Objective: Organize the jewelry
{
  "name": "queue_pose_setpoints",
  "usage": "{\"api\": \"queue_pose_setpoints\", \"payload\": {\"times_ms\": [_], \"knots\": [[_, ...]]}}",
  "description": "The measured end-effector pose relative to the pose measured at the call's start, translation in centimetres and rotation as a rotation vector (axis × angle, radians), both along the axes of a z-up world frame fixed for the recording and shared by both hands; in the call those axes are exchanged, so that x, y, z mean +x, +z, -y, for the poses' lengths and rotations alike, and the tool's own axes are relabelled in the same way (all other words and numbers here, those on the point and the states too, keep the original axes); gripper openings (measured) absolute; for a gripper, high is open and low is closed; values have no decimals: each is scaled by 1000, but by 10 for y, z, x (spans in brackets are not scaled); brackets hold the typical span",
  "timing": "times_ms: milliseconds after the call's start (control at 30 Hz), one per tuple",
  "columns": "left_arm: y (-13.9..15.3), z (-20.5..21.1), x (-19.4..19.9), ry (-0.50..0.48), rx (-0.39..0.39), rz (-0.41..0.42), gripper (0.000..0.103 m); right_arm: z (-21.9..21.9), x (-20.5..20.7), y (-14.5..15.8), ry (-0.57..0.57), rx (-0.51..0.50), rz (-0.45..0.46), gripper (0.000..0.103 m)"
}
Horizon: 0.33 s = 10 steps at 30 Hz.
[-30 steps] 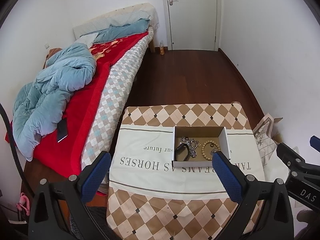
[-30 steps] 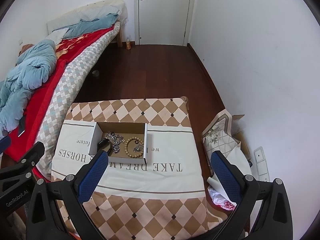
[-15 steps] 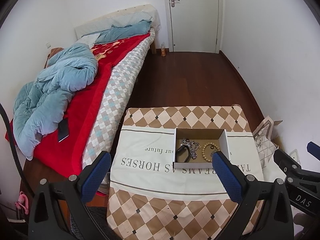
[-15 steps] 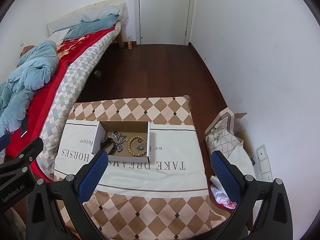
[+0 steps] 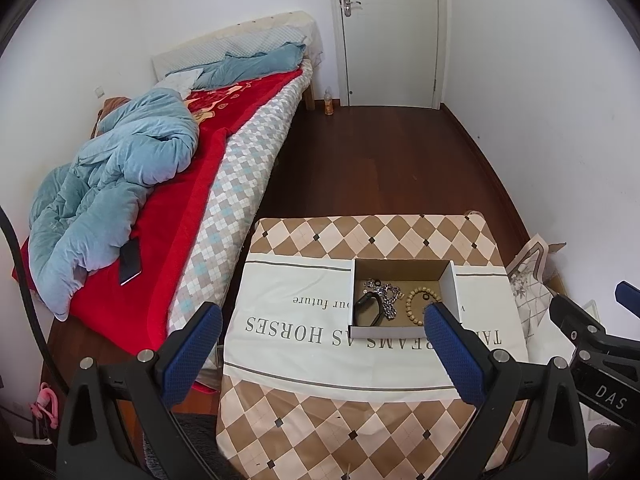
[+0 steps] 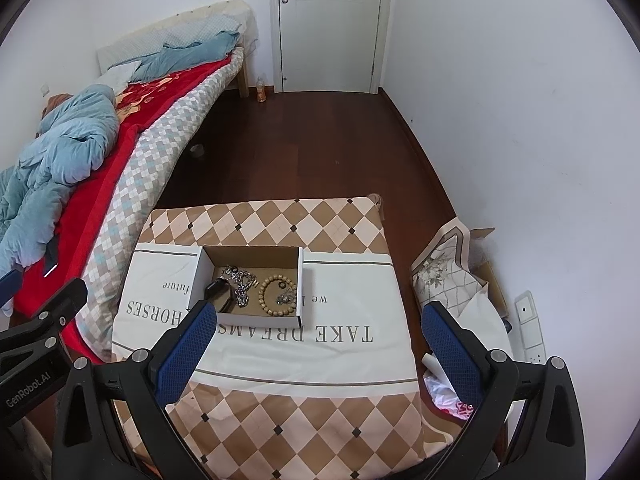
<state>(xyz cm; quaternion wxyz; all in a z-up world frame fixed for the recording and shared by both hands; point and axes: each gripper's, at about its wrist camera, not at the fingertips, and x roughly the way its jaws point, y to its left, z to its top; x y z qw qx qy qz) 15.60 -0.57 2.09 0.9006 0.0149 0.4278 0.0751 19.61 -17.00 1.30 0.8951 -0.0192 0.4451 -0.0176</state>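
A shallow white cardboard box (image 5: 451, 282) (image 6: 301, 276) rests on the cloth-covered table (image 5: 304, 340) (image 6: 352, 360). Inside it lie a wooden bead bracelet (image 5: 414, 304) (image 6: 269, 293), a tangled silver chain (image 5: 385, 295) (image 6: 241, 285) and a black band (image 5: 366, 309) (image 6: 218, 290). My left gripper (image 5: 322, 314) hangs open above the table's near side, well short of the box. Off to the right of the box, my right gripper (image 6: 320, 314) is open too and holds nothing. Each gripper's body shows at the edge of the other's view.
A bed (image 5: 224, 184) with a red blanket, blue duvet and a phone (image 5: 130, 256) runs along the left. Dark wooden floor (image 6: 304, 144) leads to a closed white door (image 5: 390, 32). Bags and a cardboard box (image 6: 452, 280) crowd the wall on the right.
Both grippers have drawn back and up from the table, so the box looks smaller and farther. Their jaws stay open and the jewelry in the box has not moved.
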Motion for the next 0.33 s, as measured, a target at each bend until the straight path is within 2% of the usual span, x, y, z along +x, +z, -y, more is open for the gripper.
{"api": "queue_pose_setpoints", "payload": {"times_ms": [333], "knots": [[2,-1,-2,5,-11,6,103,1,-1,1,0,2,-1,103]]}}
